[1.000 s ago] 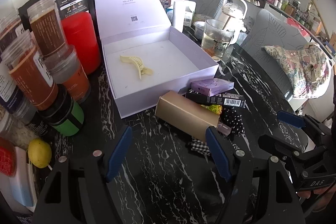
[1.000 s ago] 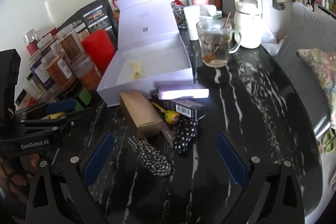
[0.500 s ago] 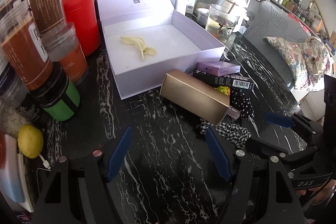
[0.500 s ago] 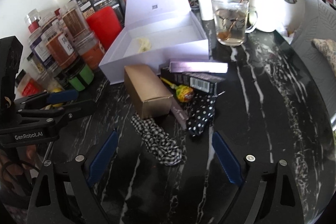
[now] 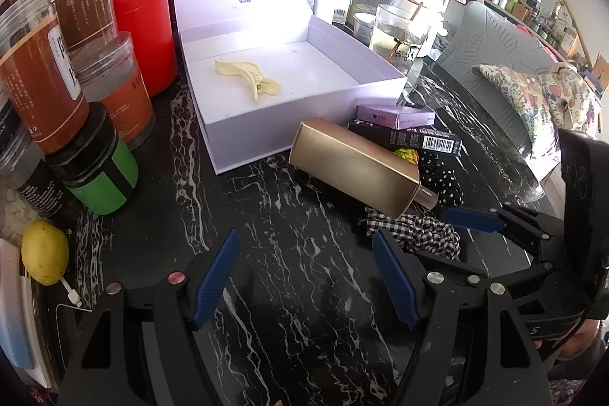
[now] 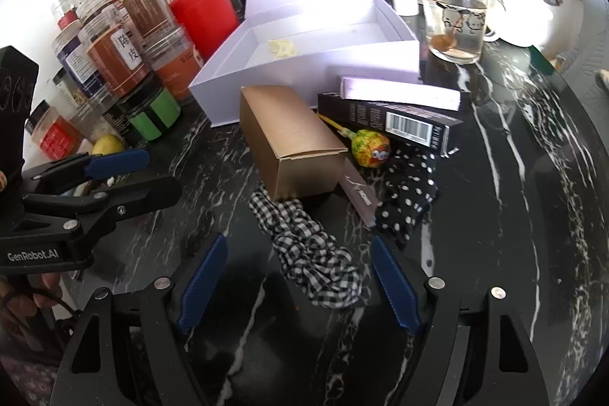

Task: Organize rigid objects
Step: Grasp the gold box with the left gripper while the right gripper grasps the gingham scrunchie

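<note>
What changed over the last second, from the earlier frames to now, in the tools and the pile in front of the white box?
Both tools came down closer to the pile. The right tool has been closing its jaws, which now straddle the checked scrunchie without gripping it. The left tool kept its opening, empty over bare table. The gold box, lollipop, white box and hair clip stayed put.

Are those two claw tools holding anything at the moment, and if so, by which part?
Nothing is held. The left gripper is open over bare table; the right gripper, jaws just closing, straddles the checked scrunchie without gripping it.
</note>
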